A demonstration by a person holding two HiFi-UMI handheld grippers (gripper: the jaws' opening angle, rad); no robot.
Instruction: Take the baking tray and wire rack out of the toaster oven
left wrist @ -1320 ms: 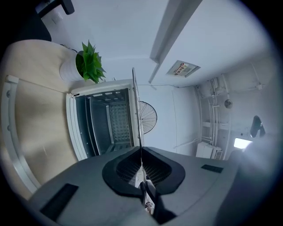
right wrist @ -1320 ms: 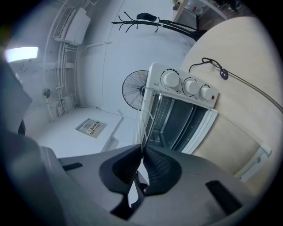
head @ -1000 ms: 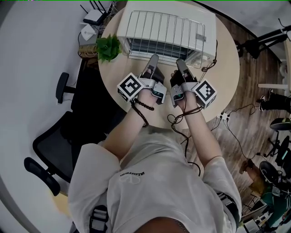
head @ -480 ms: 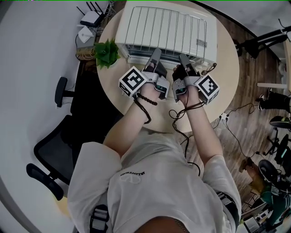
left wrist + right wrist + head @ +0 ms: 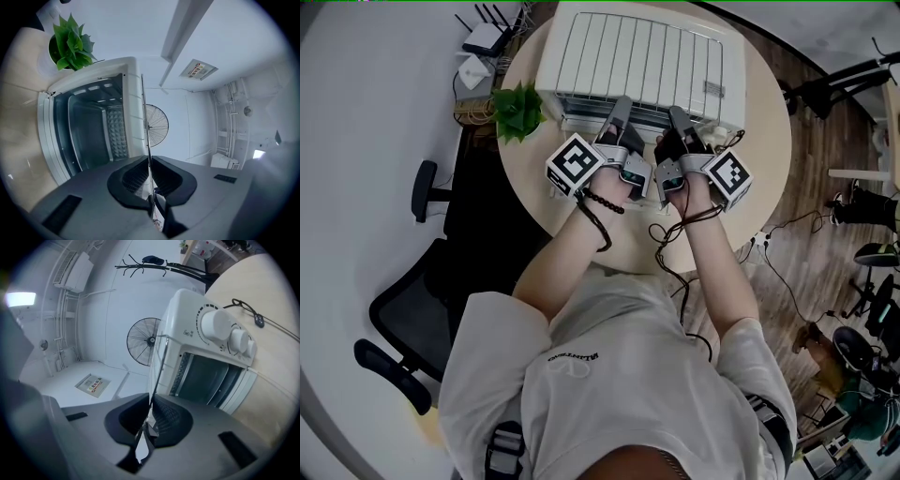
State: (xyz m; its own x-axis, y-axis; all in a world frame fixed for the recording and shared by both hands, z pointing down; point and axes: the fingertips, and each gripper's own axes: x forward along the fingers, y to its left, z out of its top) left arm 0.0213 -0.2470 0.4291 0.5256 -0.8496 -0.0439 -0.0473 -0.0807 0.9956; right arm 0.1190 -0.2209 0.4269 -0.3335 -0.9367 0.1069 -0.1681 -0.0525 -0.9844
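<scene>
The thin silver wire rack (image 5: 637,61) lies flat across the top of the white toaster oven (image 5: 731,84) and seems to rest on it, with its near edge over the oven's front. The left gripper (image 5: 619,108) and the right gripper (image 5: 677,117) each pinch that near edge. In both gripper views a single wire runs straight through the narrow slit between the dark pads. The left jaws have just been opening a little, with the wire between them; the right jaws are nipped tight on it.

The baking tray cannot be made out. The dark open cavity (image 5: 89,126) is the likely place for it.

The oven stands on a round pale wooden table (image 5: 769,159), with a small green potted plant (image 5: 517,110) just beside its left corner.

The main risk is an uneven release. If the left side lets go first, the rack could swivel on the smooth top. If it sits too near the front, it could slip off over the open front.
</scene>
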